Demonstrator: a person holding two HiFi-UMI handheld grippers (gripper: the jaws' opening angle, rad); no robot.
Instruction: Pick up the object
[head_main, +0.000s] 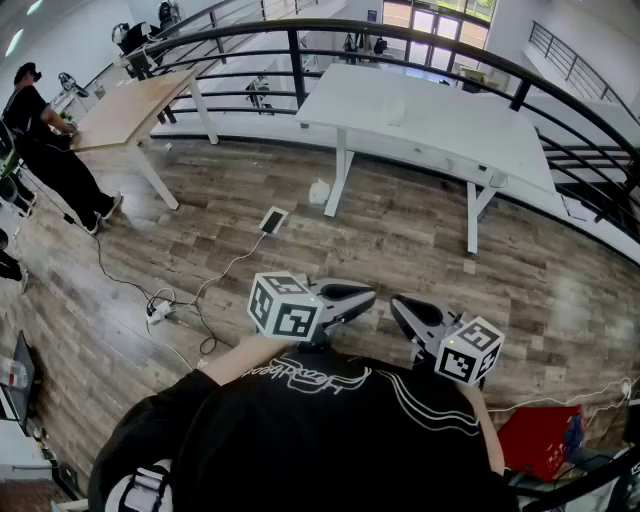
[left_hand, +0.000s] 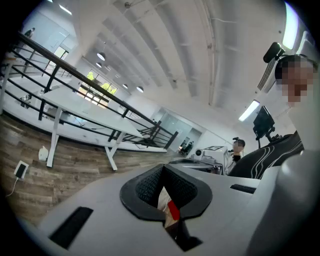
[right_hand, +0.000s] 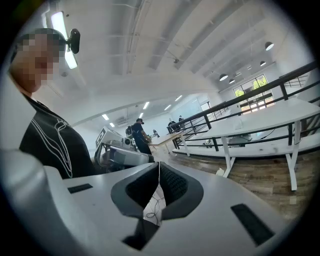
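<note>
No object to pick up stands out near the grippers. In the head view both grippers are held close in front of the person's chest, above the wood floor, with their tips pointing at each other. My left gripper (head_main: 368, 296) (left_hand: 162, 169) is shut with nothing between its dark pads. My right gripper (head_main: 398, 304) (right_hand: 159, 166) is also shut and empty. A long white table (head_main: 430, 125) stands ahead, with a small pale thing (head_main: 396, 112) lying on its top. On the floor by a table leg sits a small white object (head_main: 319, 192).
A flat white device (head_main: 272, 220) with a cable lies on the floor ahead left. A wooden table (head_main: 125, 108) and a person in black (head_main: 45, 150) are at far left. A black railing (head_main: 300, 60) curves behind the tables. A red bag (head_main: 540, 440) sits lower right.
</note>
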